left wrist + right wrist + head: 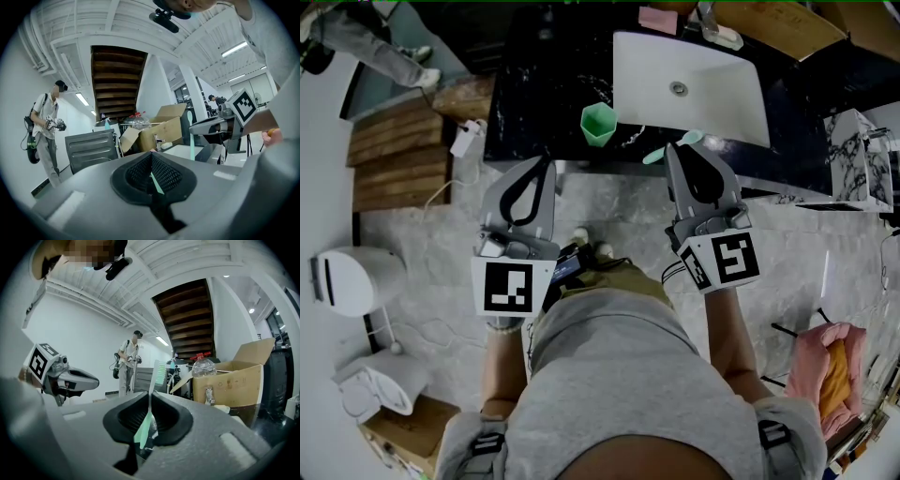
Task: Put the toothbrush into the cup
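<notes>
A mint-green toothbrush (671, 148) is clamped crosswise at the tip of my right gripper (677, 152), which is shut on it. In the right gripper view the toothbrush (157, 373) stands upright between the pads, bristle head on top. The green cup (598, 124) stands upright on the dark counter (534, 103), left of the white sink (722, 94) and a little ahead of both grippers. My left gripper (546, 163) hovers at the counter's front edge, left of the cup, shut with nothing in it. From the left gripper view the toothbrush (191, 136) shows in the right gripper (211, 125).
A tap (709, 21) and a soap dish (727, 37) sit behind the sink, with a cardboard box (787, 23) further back. A marbled box (855, 150) stands at the right. Wooden steps (389, 155) and a white toilet (352, 279) are at the left. A person (127, 363) stands far off.
</notes>
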Action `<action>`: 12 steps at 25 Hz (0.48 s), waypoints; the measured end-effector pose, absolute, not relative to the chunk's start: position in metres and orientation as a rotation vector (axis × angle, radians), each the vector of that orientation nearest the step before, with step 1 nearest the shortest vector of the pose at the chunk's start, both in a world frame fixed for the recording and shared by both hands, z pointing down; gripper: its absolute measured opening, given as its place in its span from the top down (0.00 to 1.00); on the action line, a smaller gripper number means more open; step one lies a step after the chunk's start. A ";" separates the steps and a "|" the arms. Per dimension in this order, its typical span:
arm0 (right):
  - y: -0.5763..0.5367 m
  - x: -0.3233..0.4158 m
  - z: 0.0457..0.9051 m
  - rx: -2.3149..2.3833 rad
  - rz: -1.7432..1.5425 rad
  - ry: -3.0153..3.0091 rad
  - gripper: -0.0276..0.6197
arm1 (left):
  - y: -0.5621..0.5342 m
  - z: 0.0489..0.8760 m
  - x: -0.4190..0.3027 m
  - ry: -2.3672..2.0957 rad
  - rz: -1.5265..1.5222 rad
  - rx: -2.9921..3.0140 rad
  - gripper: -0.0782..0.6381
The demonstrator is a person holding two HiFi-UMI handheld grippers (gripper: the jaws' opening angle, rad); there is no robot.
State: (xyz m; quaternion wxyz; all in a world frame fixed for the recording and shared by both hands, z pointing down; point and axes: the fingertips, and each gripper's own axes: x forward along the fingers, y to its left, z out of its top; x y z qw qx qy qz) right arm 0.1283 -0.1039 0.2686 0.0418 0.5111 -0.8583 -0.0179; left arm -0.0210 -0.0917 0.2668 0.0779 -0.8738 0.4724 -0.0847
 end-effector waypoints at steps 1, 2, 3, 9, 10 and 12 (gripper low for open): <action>-0.106 0.128 0.267 1.568 -0.061 -2.627 0.92 | -0.094 0.267 -0.022 1.410 -0.257 -2.618 0.88; -0.109 0.127 0.265 1.573 -0.067 -2.627 0.92 | -0.095 0.267 -0.022 1.405 -0.262 -2.619 0.88; -0.111 0.126 0.263 1.578 -0.074 -2.627 0.92 | -0.097 0.268 -0.023 1.402 -0.265 -2.622 0.88; -0.126 0.122 0.250 1.603 -0.114 -2.625 0.92 | -0.111 0.267 -0.030 1.390 -0.256 -2.633 0.88; -0.128 0.121 0.248 1.605 -0.121 -2.626 0.92 | -0.113 0.267 -0.030 1.389 -0.254 -2.634 0.88; -0.133 0.118 0.244 1.608 -0.135 -2.628 0.92 | -0.117 0.268 -0.032 1.385 -0.252 -2.637 0.88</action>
